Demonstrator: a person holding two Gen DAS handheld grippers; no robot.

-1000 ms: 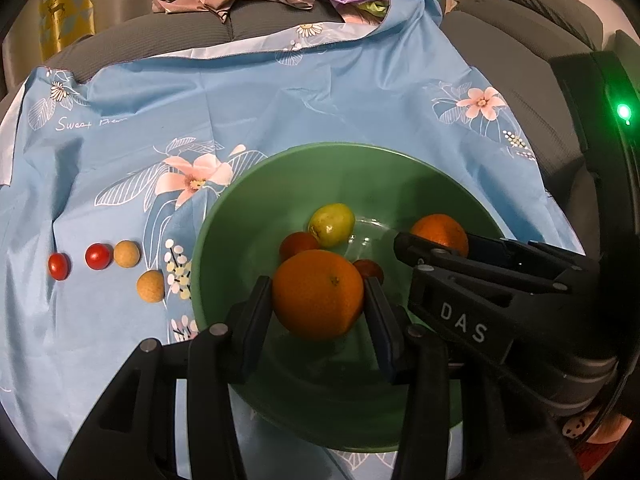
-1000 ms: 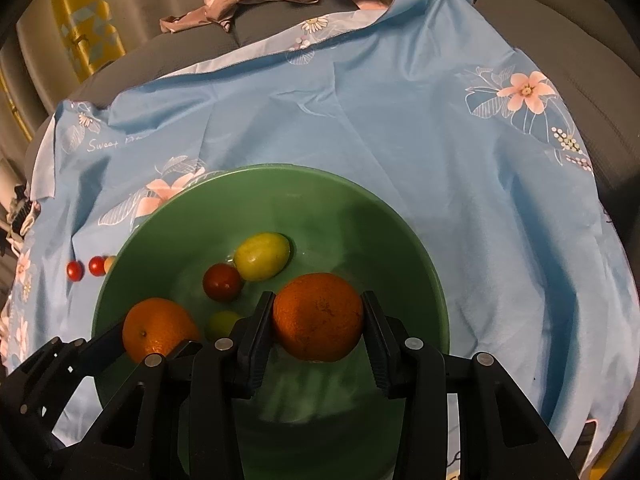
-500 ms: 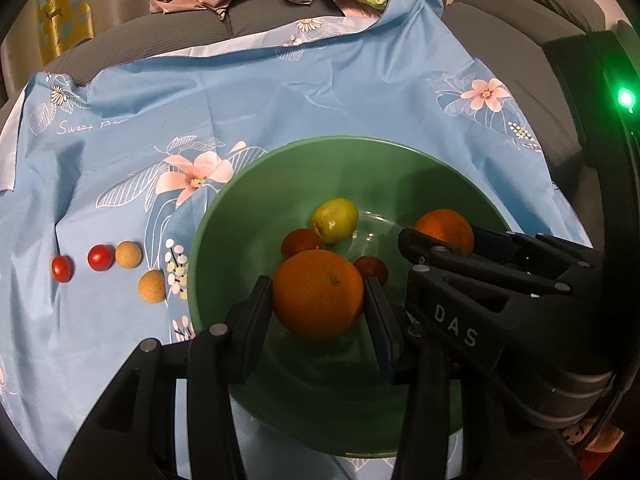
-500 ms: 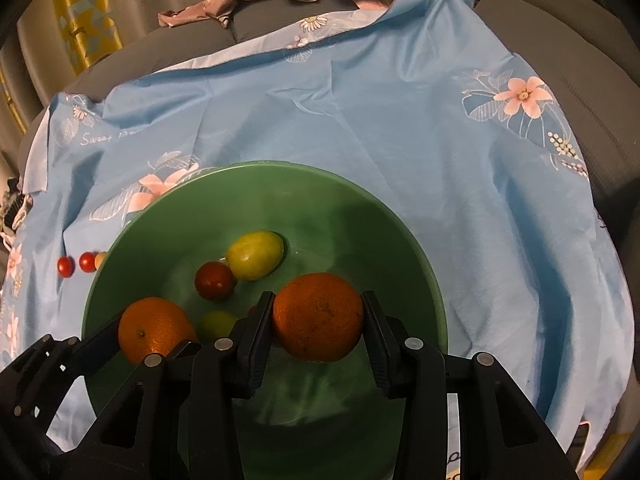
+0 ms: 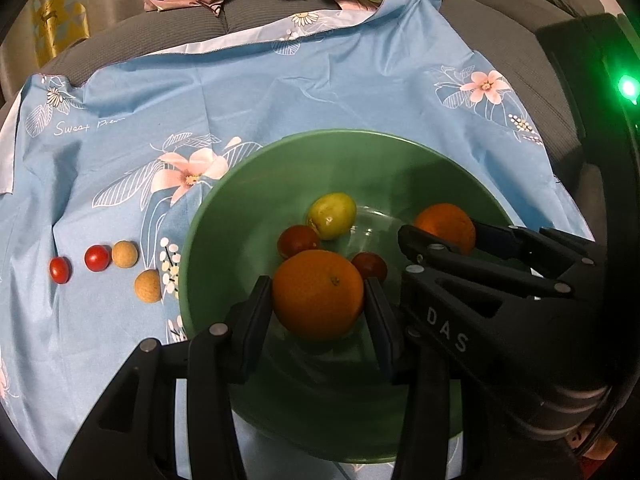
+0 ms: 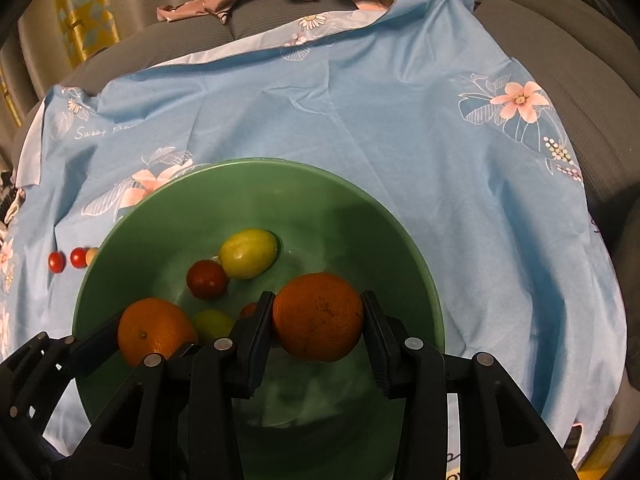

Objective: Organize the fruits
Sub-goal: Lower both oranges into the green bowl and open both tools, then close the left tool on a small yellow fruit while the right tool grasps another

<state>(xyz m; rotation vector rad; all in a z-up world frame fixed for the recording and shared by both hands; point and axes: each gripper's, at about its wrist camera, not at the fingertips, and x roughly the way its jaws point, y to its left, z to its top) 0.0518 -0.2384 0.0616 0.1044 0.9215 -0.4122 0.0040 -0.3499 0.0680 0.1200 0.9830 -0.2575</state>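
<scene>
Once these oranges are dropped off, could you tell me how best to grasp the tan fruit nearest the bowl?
Pinch the tan fruit across its widest middle, coming straight down. It is round and rests free on the cloth, with the bowl rim close on its right.

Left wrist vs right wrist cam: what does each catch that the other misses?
Only the left wrist view shows the second tan fruit lying nearer the bowl on the cloth, and a green indicator light.

Only the right wrist view shows a small yellow-green fruit low in the bowl, behind the left gripper's orange.

Both show the green bowl, the larger yellow-green fruit, the left gripper and right gripper each clamped on an orange, and two red tomatoes on the blue cloth.
</scene>
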